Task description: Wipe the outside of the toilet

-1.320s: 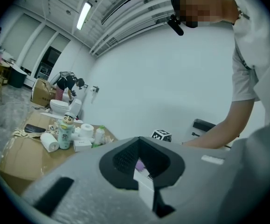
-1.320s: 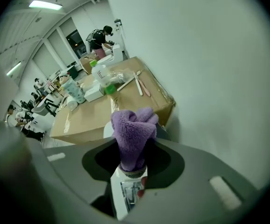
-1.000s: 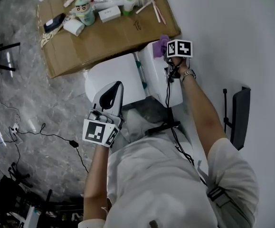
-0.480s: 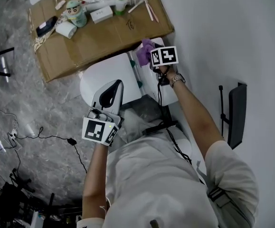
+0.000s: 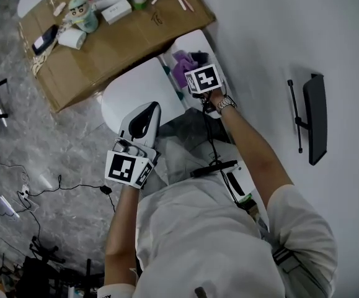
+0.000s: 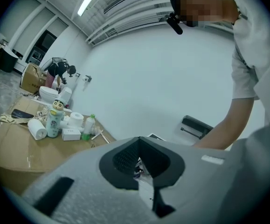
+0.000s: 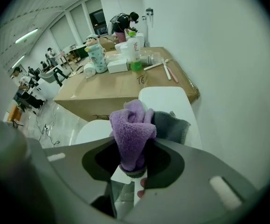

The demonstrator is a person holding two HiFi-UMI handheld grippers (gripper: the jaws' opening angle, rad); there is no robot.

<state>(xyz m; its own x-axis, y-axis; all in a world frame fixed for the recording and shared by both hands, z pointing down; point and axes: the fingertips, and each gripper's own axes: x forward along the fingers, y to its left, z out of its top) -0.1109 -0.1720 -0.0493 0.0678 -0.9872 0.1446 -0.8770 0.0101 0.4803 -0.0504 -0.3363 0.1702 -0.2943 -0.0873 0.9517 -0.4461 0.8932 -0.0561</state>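
In the head view, the left gripper point(image 5: 146, 112) sits at 9 o'clock, close to the person's body. Its own view shows its jaws pressed together with nothing between them. Its tip hangs over the near edge of the toilet point(image 5: 136, 87) lid, which lies shut.

Further out, at 12 o'clock, the right gripper point(image 5: 191, 69) pinches a purple cloth point(image 5: 181, 65). The cloth bunches up out of the jaws, and a grey fold hangs at its 3 o'clock side. It is over the near end of the tank point(image 5: 190, 44); whether it touches I cannot tell.

Farthest, at 11 o'clock, a cardboard sheet point(image 5: 111, 39) carries a doll bottle point(image 5: 80, 12), a paper roll point(image 5: 71, 38), a small box point(image 5: 117, 10) and a phone point(image 5: 43, 39).
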